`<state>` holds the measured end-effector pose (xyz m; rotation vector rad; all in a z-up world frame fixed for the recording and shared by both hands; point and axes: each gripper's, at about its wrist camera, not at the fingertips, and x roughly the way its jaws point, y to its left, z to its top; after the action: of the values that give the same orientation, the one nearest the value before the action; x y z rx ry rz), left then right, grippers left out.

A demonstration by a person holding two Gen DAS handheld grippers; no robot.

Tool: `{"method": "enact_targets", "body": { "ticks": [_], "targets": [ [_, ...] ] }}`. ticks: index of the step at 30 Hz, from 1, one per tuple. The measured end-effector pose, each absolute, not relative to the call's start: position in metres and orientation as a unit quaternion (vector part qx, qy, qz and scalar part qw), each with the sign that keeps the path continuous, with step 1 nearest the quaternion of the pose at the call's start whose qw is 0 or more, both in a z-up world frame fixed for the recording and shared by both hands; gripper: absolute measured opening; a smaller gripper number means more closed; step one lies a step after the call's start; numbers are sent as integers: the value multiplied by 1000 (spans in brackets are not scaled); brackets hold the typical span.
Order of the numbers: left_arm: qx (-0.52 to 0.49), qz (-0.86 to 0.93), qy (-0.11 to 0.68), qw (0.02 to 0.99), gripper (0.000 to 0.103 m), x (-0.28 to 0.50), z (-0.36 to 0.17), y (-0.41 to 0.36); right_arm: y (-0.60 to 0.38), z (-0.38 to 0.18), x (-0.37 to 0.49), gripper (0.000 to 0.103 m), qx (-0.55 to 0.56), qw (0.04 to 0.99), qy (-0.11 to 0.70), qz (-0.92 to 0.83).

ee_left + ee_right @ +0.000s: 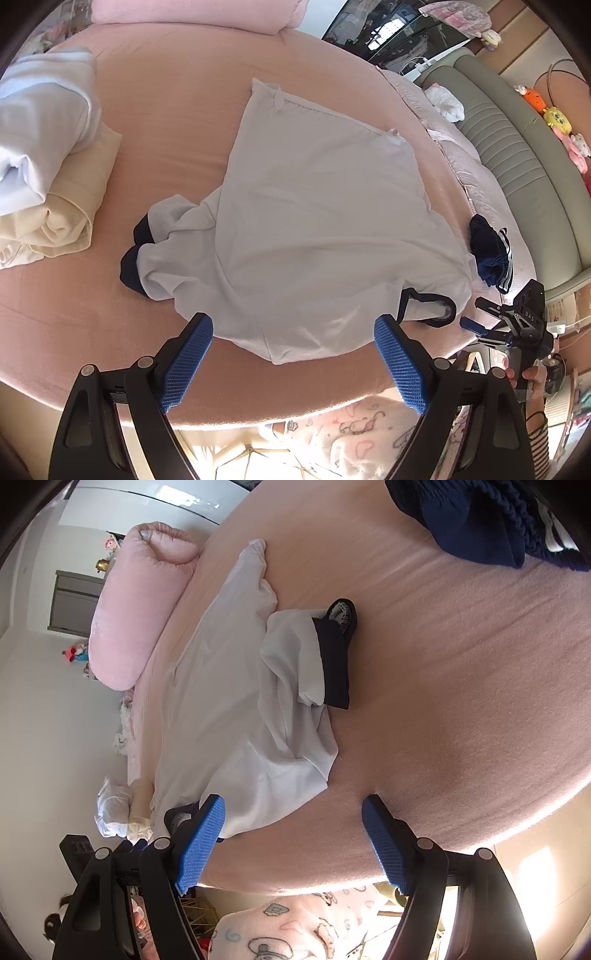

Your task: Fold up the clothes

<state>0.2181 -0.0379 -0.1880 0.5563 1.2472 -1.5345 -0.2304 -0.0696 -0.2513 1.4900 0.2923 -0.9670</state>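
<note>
Two grippers hang open over a white shirt on a pink bed.

The left gripper [293, 334] tilts steeply down at the near edge of the bed [177, 110], its black arms spread and its blue ribbed pads [188, 363] wide apart, with the shirt's [317, 206] near hem between them but untouched; nothing is held. The right gripper [293, 818] slants down at the same edge, jaws also wide and empty, the left pad just over a corner of the shirt [236, 716]. In the left view a hand [532, 373] grips the right gripper's handle. The shirt is soft, matt and lightly creased, lying flat mid-bed with navy cuffs [133, 254] bunched at its sleeves. A navy ribbed garment [489, 254] lies beside it, and a stack of folded white and cream clothes [48, 177] sits well apart.
</note>
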Motion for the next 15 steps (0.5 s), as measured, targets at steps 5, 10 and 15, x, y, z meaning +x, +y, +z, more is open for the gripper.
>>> {"method": "enact_targets", "body": {
  "ticks": [5,10,15],
  "targets": [
    [192,-642,553,495,90,229,-191,-27,-73,-266,-238,83,686,607,60,-397],
    [151,-647,577,475,90,234,-195,-14,-75,-271,-236,83,703,606,15,-372],
    [14,-631,631,451,90,252,-217,0,-66,-285,-232,83,709,608,-58,-353]
  ]
}}
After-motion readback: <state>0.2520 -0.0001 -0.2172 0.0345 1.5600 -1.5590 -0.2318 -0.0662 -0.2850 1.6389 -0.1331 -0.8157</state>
